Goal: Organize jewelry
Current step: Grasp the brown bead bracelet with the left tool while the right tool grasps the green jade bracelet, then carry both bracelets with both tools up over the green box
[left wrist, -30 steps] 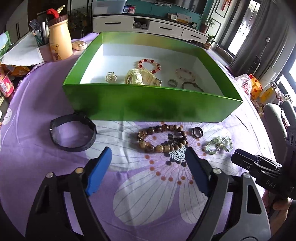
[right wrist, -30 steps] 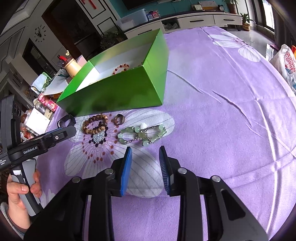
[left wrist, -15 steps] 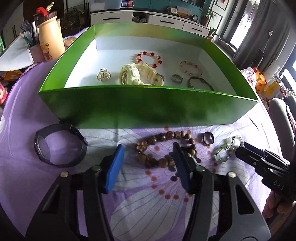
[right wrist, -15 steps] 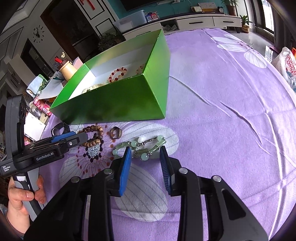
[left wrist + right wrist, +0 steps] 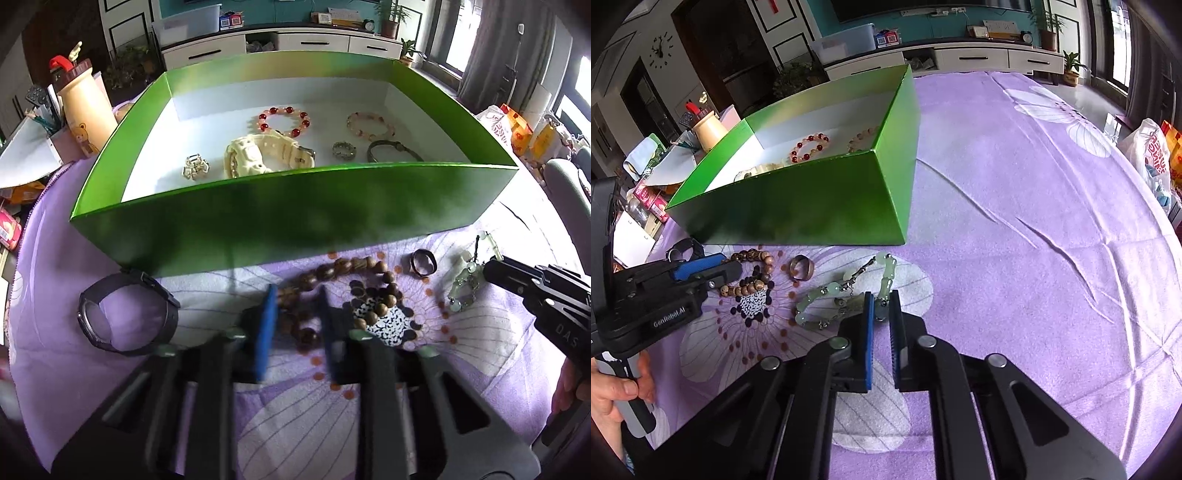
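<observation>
Inside the one green box (image 5: 295,221) lie six pieces: a red bead bracelet (image 5: 284,120), a pale bead bracelet (image 5: 370,124), a cream watch (image 5: 258,157), a gold claw clip (image 5: 195,168), a silver ring (image 5: 344,150) and a dark bangle (image 5: 392,150). On the purple cloth (image 5: 1015,240) along the box's near wall lie four more: a black watch (image 5: 127,312), a wooden bead bracelet (image 5: 343,291), a dark ring (image 5: 424,261) and a green jade bracelet (image 5: 846,295).

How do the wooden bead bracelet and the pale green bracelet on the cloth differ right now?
The wooden bead bracelet has round brown beads; the pale green bracelet has translucent jade-like beads joined by metal links. The wooden one lies coiled in overlapping loops, the green one in a single loose loop. The left hand-held gripper straddles the wooden one; the right hand-held gripper closes around the green one. Both lie on the purple cloth, outside the green box.
</observation>
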